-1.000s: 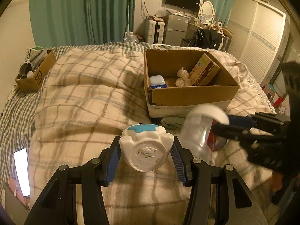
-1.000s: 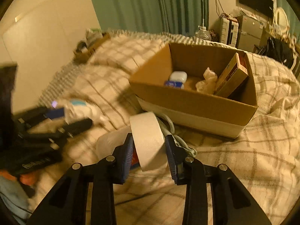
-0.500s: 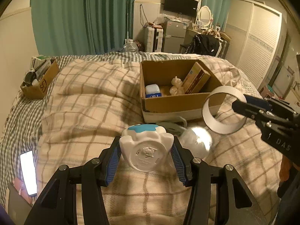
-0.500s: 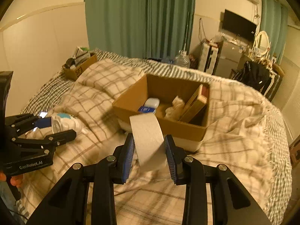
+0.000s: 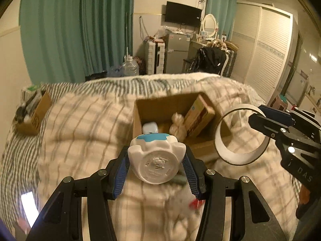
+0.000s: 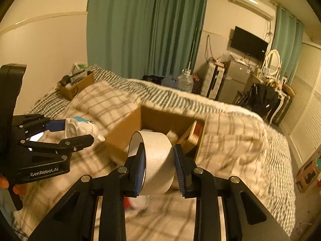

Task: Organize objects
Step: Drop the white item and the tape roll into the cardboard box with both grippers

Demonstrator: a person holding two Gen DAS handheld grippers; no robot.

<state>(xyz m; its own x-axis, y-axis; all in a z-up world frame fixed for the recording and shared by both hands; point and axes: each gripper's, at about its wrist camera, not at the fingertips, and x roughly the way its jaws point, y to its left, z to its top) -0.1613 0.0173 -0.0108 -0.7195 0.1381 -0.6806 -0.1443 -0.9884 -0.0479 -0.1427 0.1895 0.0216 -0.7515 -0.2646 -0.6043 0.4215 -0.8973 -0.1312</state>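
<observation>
Grippers point(image 5: 156, 167) point(image 6: 159, 167) clamp white bottle point(image 5: 155, 158) and tape roll point(image 6: 157, 162) above bed point(image 5: 80, 130).

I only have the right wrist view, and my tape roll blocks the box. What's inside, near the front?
Observer: The left wrist view shows a small white container by the left wall of the box.
Operator: What is the left tool gripping?
Observer: The left tool has both pads pressed on a white bottle, its base facing the camera.
Operator: Anything else on the bed?
Observer: A lit phone lies on the bedding, left of that tool.
</observation>
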